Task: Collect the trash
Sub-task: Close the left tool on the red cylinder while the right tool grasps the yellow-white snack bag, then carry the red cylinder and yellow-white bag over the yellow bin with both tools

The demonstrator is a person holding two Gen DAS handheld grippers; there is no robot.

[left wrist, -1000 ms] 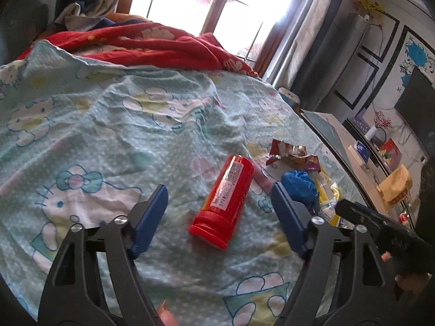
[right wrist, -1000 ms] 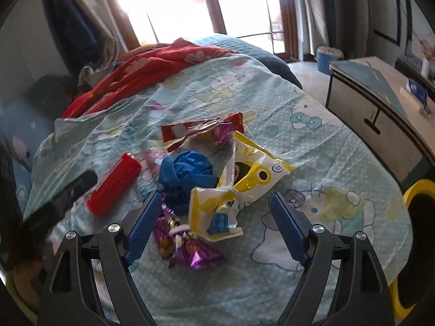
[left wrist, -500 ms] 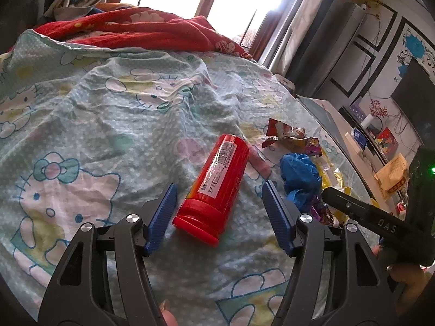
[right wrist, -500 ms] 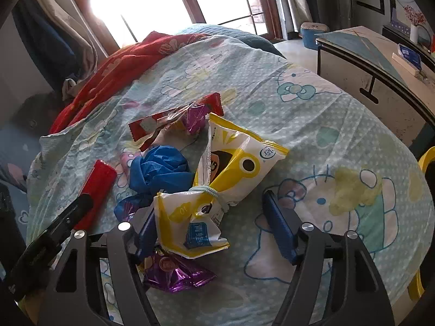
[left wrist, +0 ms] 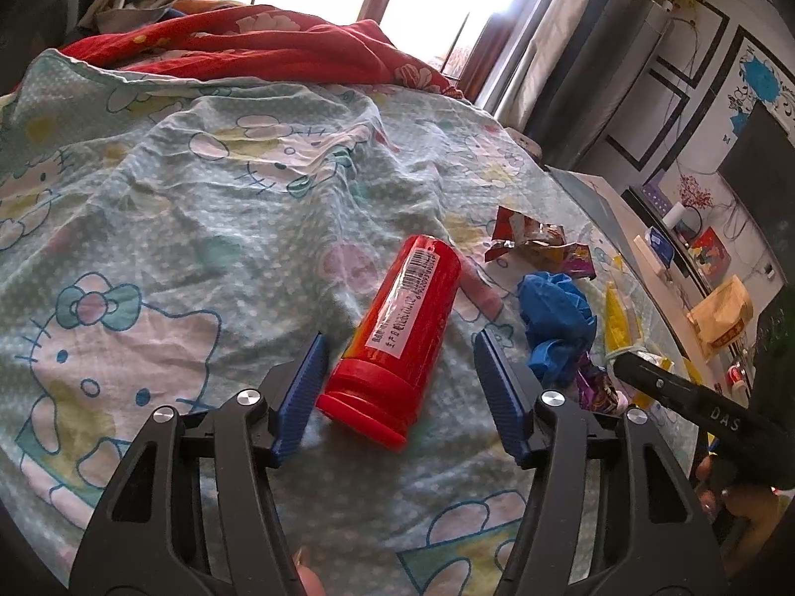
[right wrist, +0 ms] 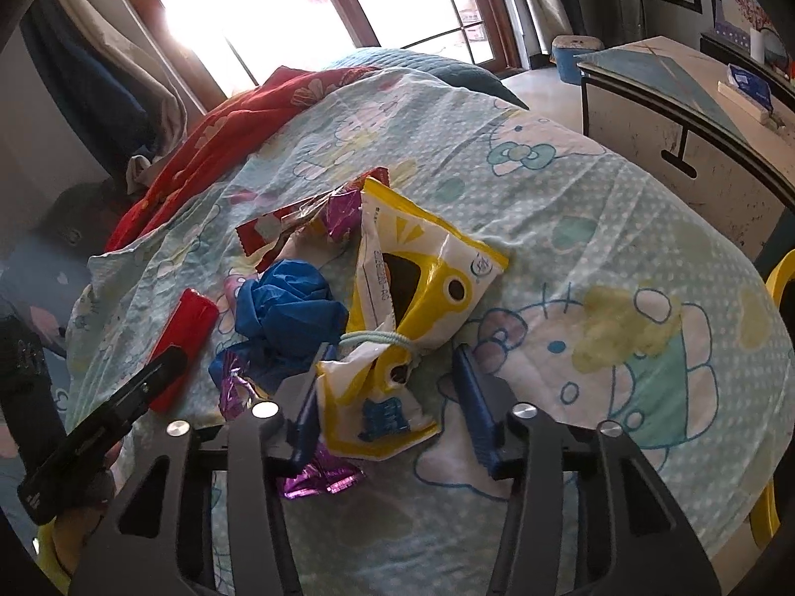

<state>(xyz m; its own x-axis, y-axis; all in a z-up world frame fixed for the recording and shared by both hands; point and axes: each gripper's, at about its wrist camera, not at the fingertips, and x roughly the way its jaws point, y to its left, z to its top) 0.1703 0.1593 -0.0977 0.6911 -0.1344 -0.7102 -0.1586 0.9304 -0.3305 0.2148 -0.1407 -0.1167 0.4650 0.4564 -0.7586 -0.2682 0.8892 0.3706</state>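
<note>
I count one red canister (left wrist: 407,333) lying on the sheet. One crumpled blue bag (right wrist: 288,308) beside it. One yellow-and-white snack pouch (right wrist: 397,328). Purple foil wrappers, I'm seeing two (right wrist: 318,477) (right wrist: 343,211). One red wrapper (right wrist: 263,233) up top. And two grippers, mine: left gripper (left wrist: 397,387), right gripper (right wrist: 387,397).

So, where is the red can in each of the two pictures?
Left wrist view: red can lies at center, between the open left claw fingers.
Right wrist view: red can lies at the left edge, partly hidden.
Shared landmark: the blue bag beside it.
</note>
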